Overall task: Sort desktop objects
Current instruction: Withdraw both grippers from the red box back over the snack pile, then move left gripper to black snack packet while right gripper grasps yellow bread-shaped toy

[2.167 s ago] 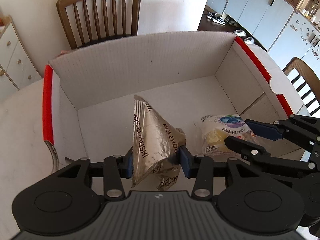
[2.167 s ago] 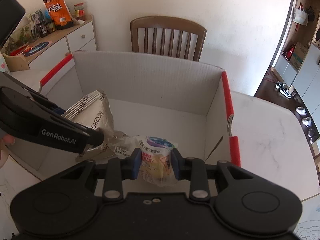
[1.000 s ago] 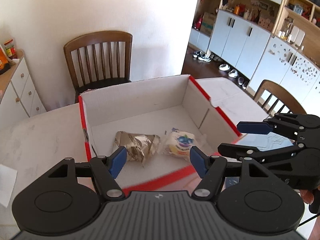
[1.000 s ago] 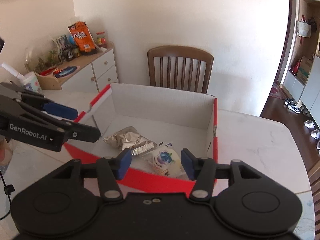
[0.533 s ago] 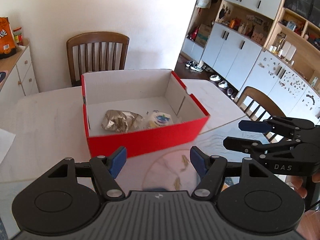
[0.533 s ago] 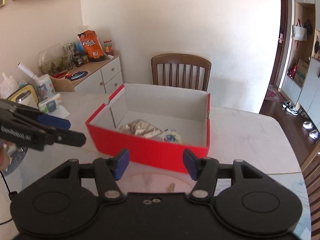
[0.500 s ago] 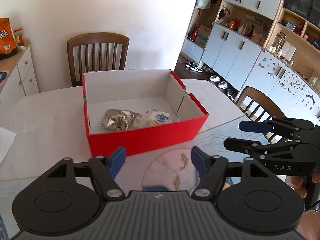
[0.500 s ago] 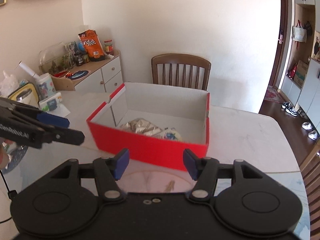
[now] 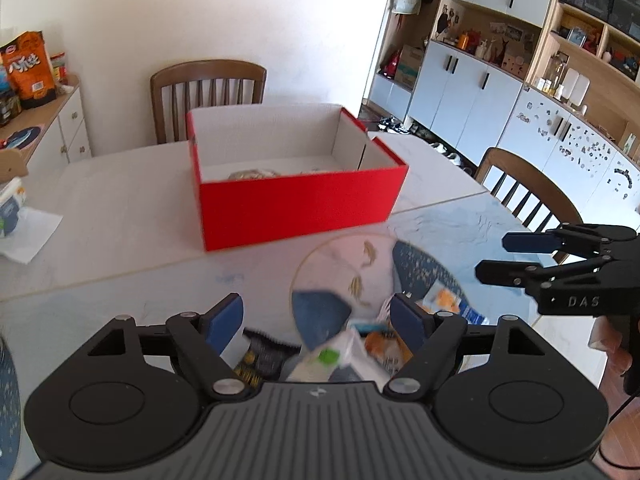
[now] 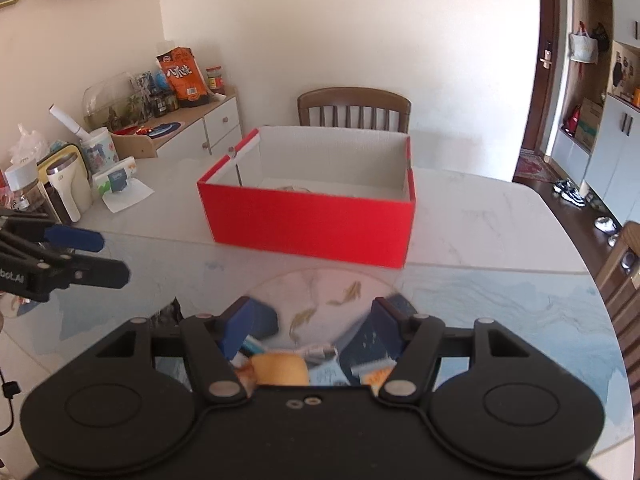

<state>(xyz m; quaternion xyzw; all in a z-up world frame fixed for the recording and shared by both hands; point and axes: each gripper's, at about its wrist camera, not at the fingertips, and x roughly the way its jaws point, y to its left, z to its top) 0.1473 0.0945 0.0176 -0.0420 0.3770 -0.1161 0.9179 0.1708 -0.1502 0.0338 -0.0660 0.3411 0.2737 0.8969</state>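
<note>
A red cardboard box [image 9: 298, 204] with white inside stands on the white table; it also shows in the right wrist view [image 10: 312, 220]. The tops of a foil packet [image 9: 250, 174] and another packet barely show over its front wall. My left gripper [image 9: 318, 320] is open and empty above blurred snack packets [image 9: 352, 354] on a fish-patterned mat [image 9: 360, 264]. My right gripper [image 10: 310, 326] is open and empty above a yellow packet [image 10: 280, 368] and other wrappers. Each gripper shows at the side of the other's view.
Wooden chairs stand behind the box [image 9: 208, 92] and at the right [image 9: 524, 188]. A sideboard with snack bags [image 10: 180, 76], cups and a tissue pack [image 10: 116, 182] lies at the left. The table's rounded edge [image 10: 600, 280] is at the right.
Both grippers let go of their packets into the box, opened, and pulled back and down toward me. The box now looks farther off, and new packets appear under the fingers.
</note>
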